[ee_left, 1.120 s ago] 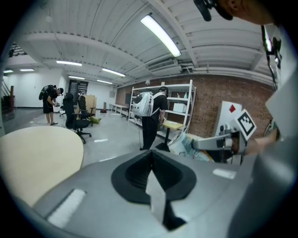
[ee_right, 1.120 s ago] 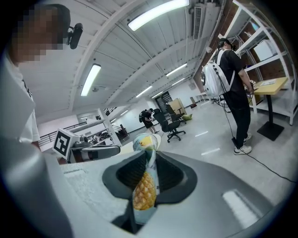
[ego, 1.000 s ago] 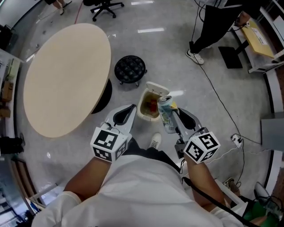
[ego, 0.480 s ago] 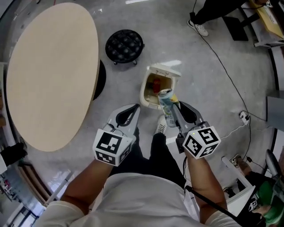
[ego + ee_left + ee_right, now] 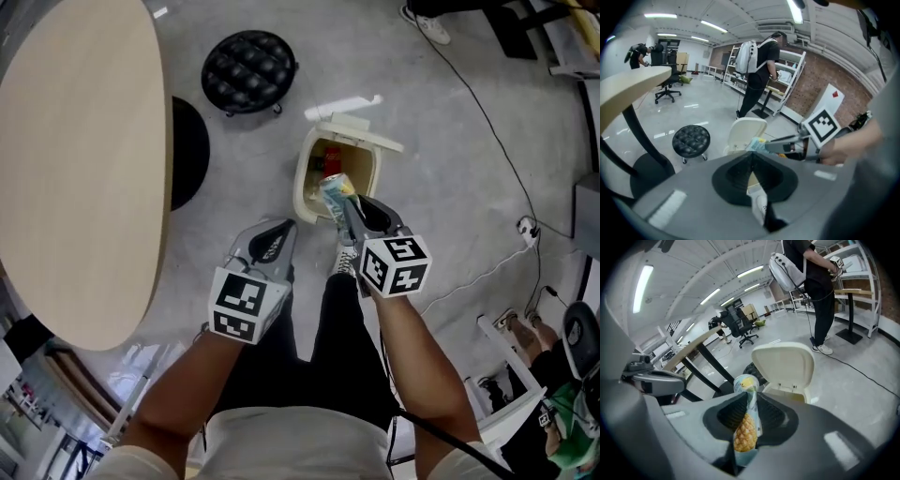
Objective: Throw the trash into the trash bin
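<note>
One pineapple-print drink can [image 5: 335, 192] is the trash in play here, and it's pinched across its body in the right gripper [image 5: 352, 211]. The jaws are closed onto its sides and only a narrow way apart. The can's top pokes out ahead of them toward the bin.

From where the head view looks down, the can hangs at the near rim of the cream trash bin [image 5: 302, 183]. The bin's lid [image 5: 361, 141] is flipped up and something red lies inside.

I'd reckon the can is light and thin-walled, likely empty, so it dents easily and its printed skin is slick. A side grip on the middle of the body, as it has now, suits it; squeezing harder would only crumple it.

The left gripper [image 5: 275, 236] hovers beside the right one, short of the bin, its jaws closed together with nothing between them.

Farther out, a black tufted stool [image 5: 248, 58] stands beyond the bin, and a pale oval table [image 5: 75, 169] stands off to the left.
</note>
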`<state>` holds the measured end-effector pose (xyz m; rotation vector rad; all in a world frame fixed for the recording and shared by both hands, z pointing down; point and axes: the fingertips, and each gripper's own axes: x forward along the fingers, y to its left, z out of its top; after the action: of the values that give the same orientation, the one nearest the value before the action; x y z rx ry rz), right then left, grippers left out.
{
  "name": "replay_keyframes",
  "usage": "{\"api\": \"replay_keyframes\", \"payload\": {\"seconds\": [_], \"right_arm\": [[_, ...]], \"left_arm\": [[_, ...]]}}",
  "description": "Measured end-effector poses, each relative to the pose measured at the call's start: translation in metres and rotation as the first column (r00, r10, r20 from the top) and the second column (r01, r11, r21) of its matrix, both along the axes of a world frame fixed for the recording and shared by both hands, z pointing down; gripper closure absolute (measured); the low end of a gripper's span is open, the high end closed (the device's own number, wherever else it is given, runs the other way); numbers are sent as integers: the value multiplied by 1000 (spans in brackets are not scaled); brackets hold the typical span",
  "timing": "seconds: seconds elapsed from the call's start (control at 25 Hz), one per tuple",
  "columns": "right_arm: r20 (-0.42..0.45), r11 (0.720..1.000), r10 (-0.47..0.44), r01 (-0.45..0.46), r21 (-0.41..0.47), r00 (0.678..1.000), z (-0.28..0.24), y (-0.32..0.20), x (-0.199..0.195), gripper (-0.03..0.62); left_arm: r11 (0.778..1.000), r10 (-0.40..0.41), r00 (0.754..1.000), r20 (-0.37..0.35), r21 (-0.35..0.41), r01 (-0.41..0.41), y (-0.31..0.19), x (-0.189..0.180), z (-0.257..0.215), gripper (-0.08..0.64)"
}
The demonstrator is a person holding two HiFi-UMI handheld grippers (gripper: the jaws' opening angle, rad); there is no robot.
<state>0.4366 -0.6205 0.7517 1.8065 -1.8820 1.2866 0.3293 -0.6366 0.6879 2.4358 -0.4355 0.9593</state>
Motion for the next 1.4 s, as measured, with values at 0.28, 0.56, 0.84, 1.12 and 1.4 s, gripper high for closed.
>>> {"api": "replay_keyframes", "payload": {"seconds": [0.28, 0.56, 0.84, 1.12, 1.4], "right_arm": [[-52, 991, -74, 68, -120, 996, 89, -6, 0, 522], [-71, 978, -20, 5, -208, 997, 151, -17, 29, 522], [-102, 968, -7, -19, -251, 995, 181, -26, 51, 520], [-87, 962, 45, -66, -264, 995, 195, -27, 56, 515], [-77, 951, -102, 75, -299, 992, 205, -25, 35, 405]], "left_arm": [[999, 33, 998, 46, -22, -32, 12, 10, 34, 554], [998, 24, 996, 83, -55, -19, 14, 3, 59, 554], [998, 5, 996, 93, -68, 1, 8, 5, 68, 554], [997, 15, 995, 103, -78, -7, 8, 15, 81, 554], [996, 34, 994, 103, -80, -25, 8, 20, 86, 554]]}}
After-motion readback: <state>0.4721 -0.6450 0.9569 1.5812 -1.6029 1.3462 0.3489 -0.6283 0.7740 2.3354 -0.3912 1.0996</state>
